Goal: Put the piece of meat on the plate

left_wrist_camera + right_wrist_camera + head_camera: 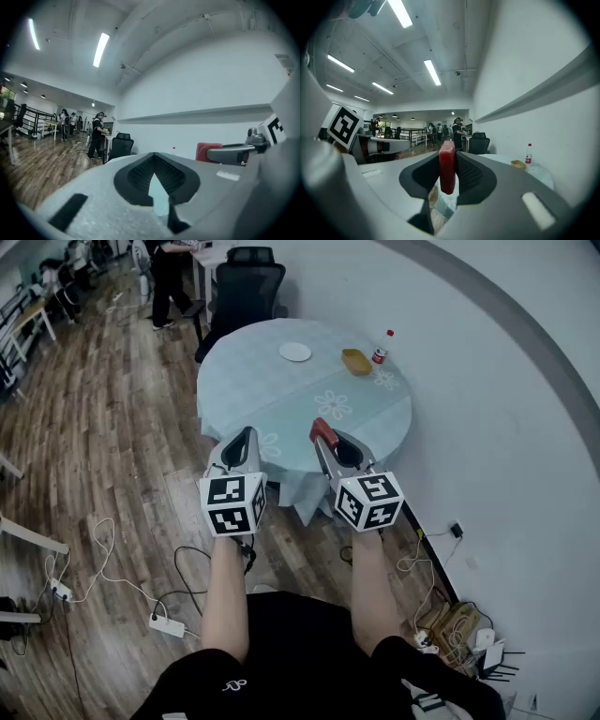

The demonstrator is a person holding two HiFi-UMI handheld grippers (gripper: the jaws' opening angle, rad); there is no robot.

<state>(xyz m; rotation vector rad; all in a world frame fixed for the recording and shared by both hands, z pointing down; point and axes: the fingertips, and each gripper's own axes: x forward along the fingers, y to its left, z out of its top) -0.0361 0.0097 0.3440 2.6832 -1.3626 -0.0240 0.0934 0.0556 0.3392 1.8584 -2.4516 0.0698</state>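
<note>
A flat red piece of meat (322, 431) stands on edge between the jaws of my right gripper (328, 439), which is shut on it. In the right gripper view the meat (446, 166) fills the gap between the dark pads. My left gripper (242, 442) is held level beside it, shut with nothing in it, and its pads (140, 176) meet in its own view. The small white plate (295, 352) lies on the far part of the round table (281, 395). Both grippers hover in front of the table's near edge.
A yellow dish (355, 361) and a red-capped bottle (381, 350) stand on the table's far right. A black office chair (246, 292) is behind the table, with a person (169, 277) farther back. Cables and a power strip (167, 624) lie on the wooden floor.
</note>
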